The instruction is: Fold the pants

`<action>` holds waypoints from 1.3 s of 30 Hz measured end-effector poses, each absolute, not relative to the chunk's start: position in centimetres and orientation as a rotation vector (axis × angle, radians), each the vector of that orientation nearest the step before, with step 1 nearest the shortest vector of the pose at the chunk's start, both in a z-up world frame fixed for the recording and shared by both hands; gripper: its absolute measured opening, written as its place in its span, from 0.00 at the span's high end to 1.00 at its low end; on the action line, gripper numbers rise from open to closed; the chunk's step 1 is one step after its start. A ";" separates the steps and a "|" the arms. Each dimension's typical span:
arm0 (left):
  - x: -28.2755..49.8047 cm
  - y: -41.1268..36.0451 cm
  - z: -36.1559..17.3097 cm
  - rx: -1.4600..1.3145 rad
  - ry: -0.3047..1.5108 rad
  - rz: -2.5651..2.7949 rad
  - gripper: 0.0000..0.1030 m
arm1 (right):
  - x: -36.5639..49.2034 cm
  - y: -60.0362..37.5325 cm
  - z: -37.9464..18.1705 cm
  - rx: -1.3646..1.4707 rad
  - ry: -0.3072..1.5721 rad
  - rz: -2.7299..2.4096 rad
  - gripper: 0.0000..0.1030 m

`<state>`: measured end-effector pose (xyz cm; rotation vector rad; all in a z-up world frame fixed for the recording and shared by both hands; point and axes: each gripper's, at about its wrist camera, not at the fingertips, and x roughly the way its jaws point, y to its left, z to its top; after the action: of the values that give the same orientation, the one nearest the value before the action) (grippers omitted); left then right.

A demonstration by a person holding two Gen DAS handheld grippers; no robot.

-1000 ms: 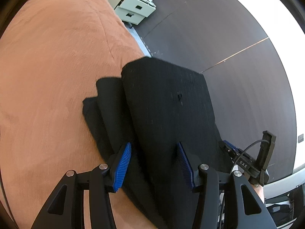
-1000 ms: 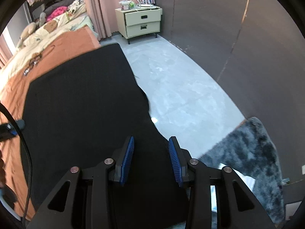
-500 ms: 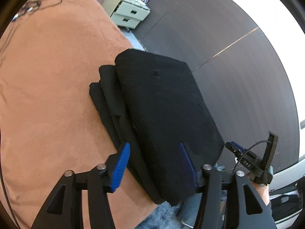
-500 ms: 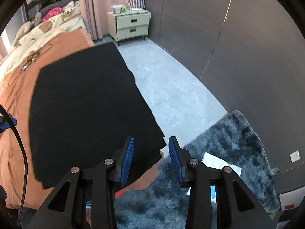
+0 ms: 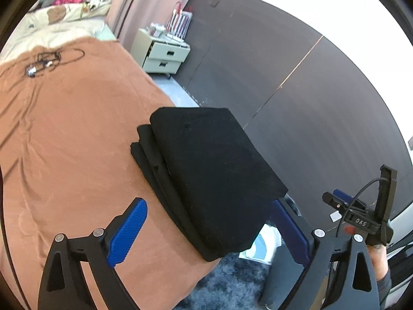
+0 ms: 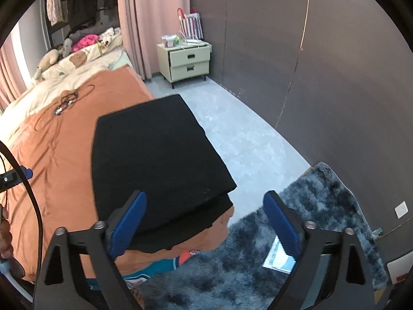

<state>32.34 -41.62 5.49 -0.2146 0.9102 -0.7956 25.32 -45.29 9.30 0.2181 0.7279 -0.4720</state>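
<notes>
Beyond both tools sit a nightstand (image 6: 186,61) and a cable (image 5: 49,59) on the bed (image 5: 64,134); rug (image 6: 258,263) beneath. Black folded pants (image 6: 157,155) lie stacked ahead, released: left tool (image 5: 209,230) and right tool (image 6: 205,222) have just spread wide, nothing between

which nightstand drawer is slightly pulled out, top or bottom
The top drawer of the nightstand: its front stands slightly proud of the frame, while the bottom drawer sits flush.

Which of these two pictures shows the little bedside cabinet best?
The right wrist view: the bedside cabinet stands upright and near the middle, both drawers and its legs clear. In the left wrist view it is smaller, tilted, and partly cut off by the bed.
</notes>
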 end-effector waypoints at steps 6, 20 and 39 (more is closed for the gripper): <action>29.9 -39.0 7.8 -0.180 0.835 -0.768 0.00 | 22.6 -43.0 10.0 0.201 0.684 -0.451 0.00; 24.2 -32.2 11.3 -0.125 0.743 -0.760 0.00 | 18.3 -37.3 10.8 0.159 0.613 -0.414 0.00; 17.8 -20.7 14.8 -0.103 0.595 -0.663 0.01 | 14.3 -30.0 10.8 0.115 0.526 -0.387 0.00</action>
<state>17.78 -20.69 14.78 -0.1034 0.5948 -0.6634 14.34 -29.95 10.83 0.1150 0.5265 -0.3868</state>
